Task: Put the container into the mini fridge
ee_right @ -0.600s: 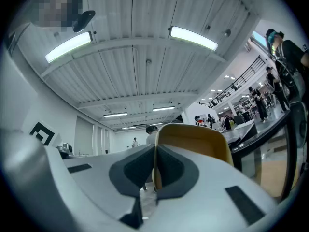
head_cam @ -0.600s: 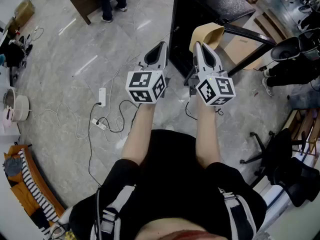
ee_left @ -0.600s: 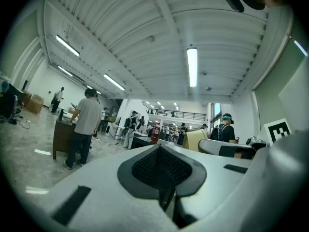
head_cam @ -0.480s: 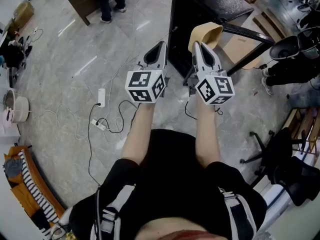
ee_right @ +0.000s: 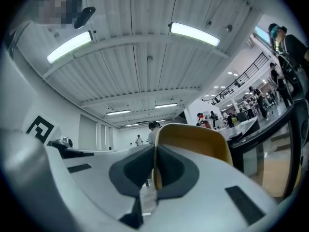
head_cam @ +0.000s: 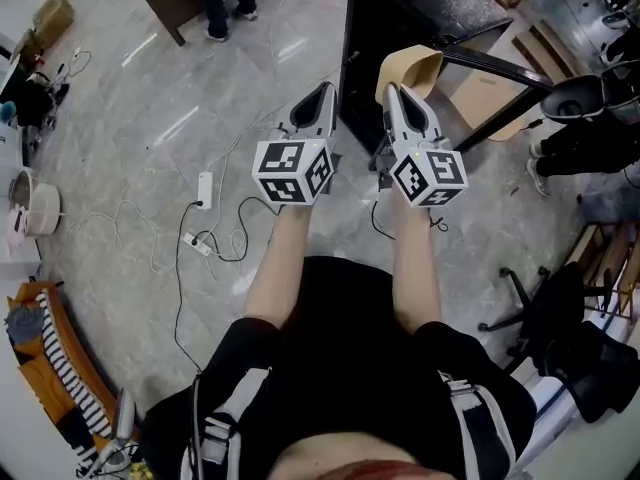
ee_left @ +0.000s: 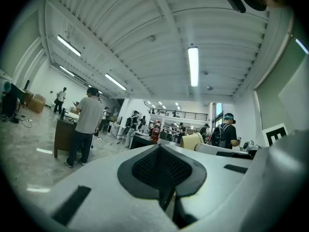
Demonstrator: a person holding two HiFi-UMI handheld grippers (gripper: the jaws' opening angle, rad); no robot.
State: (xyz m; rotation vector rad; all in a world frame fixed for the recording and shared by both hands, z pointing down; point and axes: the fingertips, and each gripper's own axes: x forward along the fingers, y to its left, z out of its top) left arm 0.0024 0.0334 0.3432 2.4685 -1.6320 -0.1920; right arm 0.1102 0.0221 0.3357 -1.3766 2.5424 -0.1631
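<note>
Tan and thin-walled, the container (head_cam: 412, 68) rides in the air in the head view, held out in front of the person by the right tongs (head_cam: 392, 90), just before a dark cabinet (head_cam: 420, 13) with a speckled top (whether that is the mini fridge I cannot tell). The left tongs (head_cam: 324, 90) hang beside it over the pale floor (head_cam: 150, 118), carrying nothing. In the left gripper view the left tongs (ee_left: 159, 151) are pressed together, pad against pad, with nothing between them. In the right gripper view the right tongs (ee_right: 153, 166) pinch the container (ee_right: 193, 141) by its wall at the rim, one pad inside and one outside, and the curved tan wall rises past the pads. It looks light, and like paper or thin card: stiff enough to keep its shape from a single pinch, yet likely to buckle or crease if squeezed harder. The rim, where the wall is firmest, seems the sound place to hold it. With the grip on one side only it may swing or tip, so it wants to be carried level.
</note>
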